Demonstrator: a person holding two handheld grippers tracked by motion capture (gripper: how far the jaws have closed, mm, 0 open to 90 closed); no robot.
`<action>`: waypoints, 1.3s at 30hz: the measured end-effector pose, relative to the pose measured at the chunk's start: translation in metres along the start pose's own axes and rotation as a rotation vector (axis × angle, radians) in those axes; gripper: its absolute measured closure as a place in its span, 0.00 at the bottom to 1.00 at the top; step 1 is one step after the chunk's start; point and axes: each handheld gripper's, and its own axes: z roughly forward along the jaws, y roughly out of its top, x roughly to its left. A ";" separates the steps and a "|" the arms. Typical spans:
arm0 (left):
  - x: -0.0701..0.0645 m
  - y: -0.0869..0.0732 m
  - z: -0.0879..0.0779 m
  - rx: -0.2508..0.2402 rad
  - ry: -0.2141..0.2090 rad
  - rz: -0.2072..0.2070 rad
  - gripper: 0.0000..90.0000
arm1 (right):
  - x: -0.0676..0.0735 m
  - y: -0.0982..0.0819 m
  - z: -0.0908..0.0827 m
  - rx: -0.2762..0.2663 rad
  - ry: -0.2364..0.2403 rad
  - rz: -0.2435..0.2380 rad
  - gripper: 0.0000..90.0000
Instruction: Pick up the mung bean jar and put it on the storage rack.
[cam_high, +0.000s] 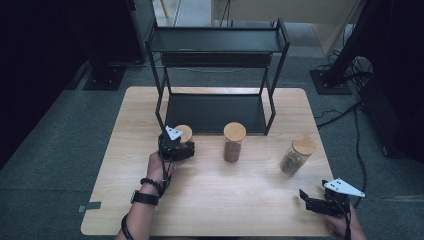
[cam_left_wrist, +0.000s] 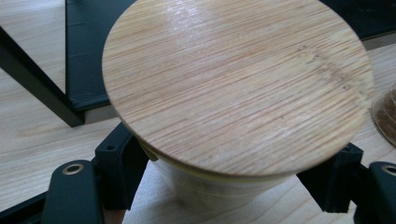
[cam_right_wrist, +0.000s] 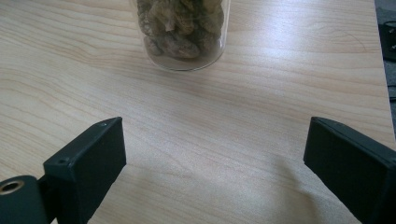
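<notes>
My left gripper (cam_high: 181, 148) is shut on a glass jar with a round bamboo lid (cam_high: 185, 132), just in front of the black rack's left leg. In the left gripper view the lid (cam_left_wrist: 233, 84) looms close, and the black jaws press the jar's body (cam_left_wrist: 210, 189) from both sides just below it. Whether this jar rests on the table I cannot tell. My right gripper (cam_high: 306, 198) stands open near the table's front right corner. Beyond its wide-apart jaws (cam_right_wrist: 215, 163) stands a jar of brownish lumps (cam_right_wrist: 182, 28), well clear of them.
A black two-level rack (cam_high: 217, 47) stands at the back of the wooden table (cam_high: 210, 200). One bamboo-lidded jar (cam_high: 234, 142) stands mid-table before the rack's lower shelf. Another (cam_high: 296, 155) stands at the right, ahead of the right gripper.
</notes>
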 end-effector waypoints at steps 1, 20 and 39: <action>-0.001 0.001 0.001 0.000 0.001 -0.001 0.28 | 0.000 0.000 0.000 0.000 0.000 0.000 0.06; 0.000 0.015 0.011 -0.001 0.012 -0.004 0.28 | 0.000 0.000 0.000 0.004 0.009 -0.003 0.06; 0.005 0.028 0.026 -0.005 0.029 -0.013 0.28 | -0.001 0.001 0.001 0.006 0.013 0.000 0.06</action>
